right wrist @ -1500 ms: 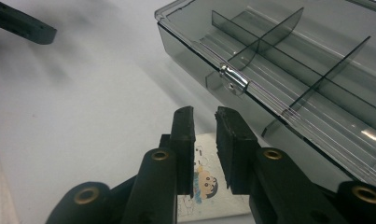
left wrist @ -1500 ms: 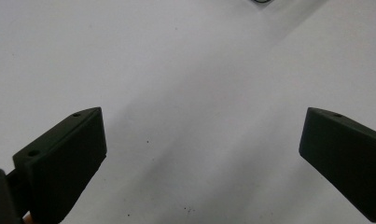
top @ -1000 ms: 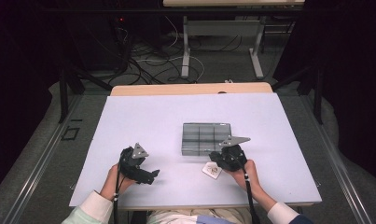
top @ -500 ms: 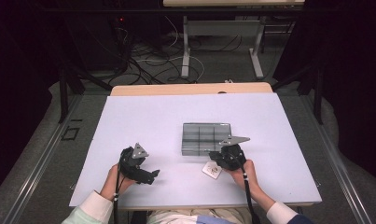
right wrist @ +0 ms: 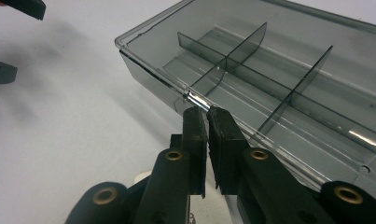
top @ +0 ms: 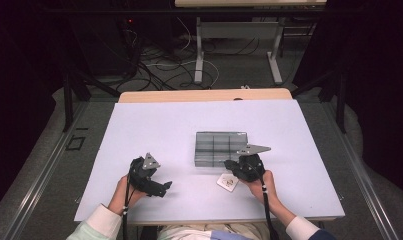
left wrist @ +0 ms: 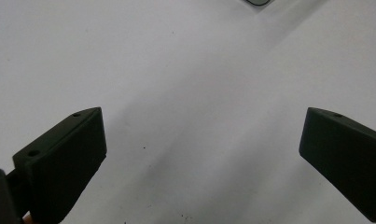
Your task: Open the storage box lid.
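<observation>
Nothing yet in divided clear box (top: 221, 148); right gripper (right wrist: 206, 114) pinched shut, empty, at its six-o'clock rim; left gripper (left wrist: 202, 135) agape, empty.

One table (top: 149, 130), bearing one grey divided box (top: 220, 148), one small white item (top: 228, 182) and two grippers: left (top: 161, 189), right (top: 230, 164).

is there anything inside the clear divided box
No, in the right gripper view every compartment of the box visible there is bare, with just the dividers standing in it.
</observation>
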A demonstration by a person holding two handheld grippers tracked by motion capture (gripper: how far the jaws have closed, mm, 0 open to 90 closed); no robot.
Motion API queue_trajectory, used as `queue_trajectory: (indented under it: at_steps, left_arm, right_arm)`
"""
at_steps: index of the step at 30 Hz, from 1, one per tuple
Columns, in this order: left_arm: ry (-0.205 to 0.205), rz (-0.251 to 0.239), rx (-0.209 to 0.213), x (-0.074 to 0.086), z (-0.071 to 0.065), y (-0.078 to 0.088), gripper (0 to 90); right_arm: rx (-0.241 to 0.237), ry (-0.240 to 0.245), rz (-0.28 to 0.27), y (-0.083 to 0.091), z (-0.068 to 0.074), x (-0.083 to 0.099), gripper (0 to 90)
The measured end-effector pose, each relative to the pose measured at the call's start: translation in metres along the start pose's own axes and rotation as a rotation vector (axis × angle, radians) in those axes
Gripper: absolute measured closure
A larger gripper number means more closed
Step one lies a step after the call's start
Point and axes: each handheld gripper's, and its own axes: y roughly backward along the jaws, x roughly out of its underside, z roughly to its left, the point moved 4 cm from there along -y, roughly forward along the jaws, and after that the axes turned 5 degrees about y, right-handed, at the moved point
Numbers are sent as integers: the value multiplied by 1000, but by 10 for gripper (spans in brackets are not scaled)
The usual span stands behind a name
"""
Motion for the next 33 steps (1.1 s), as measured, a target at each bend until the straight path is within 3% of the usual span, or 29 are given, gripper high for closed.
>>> queue_trajectory:
  at_steps: [11, 12, 15, 16, 24, 27, 28, 30, 33]
  left_arm:
    - [-1, -3, 2, -1, 0, -1, 6]
    - [0, -6, 0, -1, 0, -2, 6]
    - [-4, -1, 2, -1, 0, -1, 6]
    - [-4, -2, 2, -1, 0, -2, 6]
    - [-2, -9, -2, -3, -1, -2, 6]
    - [0, -26, -9, -8, -2, -3, 6]
    - [0, -29, -9, -10, -3, -4, 5]
    - [2, -44, -12, -13, -6, -6, 3]
    - [-7, -52, -9, -18, -10, -8, 1]
  right_arm:
    - [6, 7, 14, -7, 1, 4, 853]
    - [0, 10, 41, -6, 1, 4, 852]
    - [7, 14, 16, -9, 1, 4, 852]
    - [8, 16, 37, -8, 2, 5, 852]
    - [13, 20, -26, -7, 2, 1, 854]
    - [10, 16, -23, -8, 3, 1, 850]
    - [4, 20, 2, -6, 2, 1, 849]
    - [5, 16, -23, -8, 2, -1, 848]
    - [4, 20, -13, -6, 2, -2, 845]
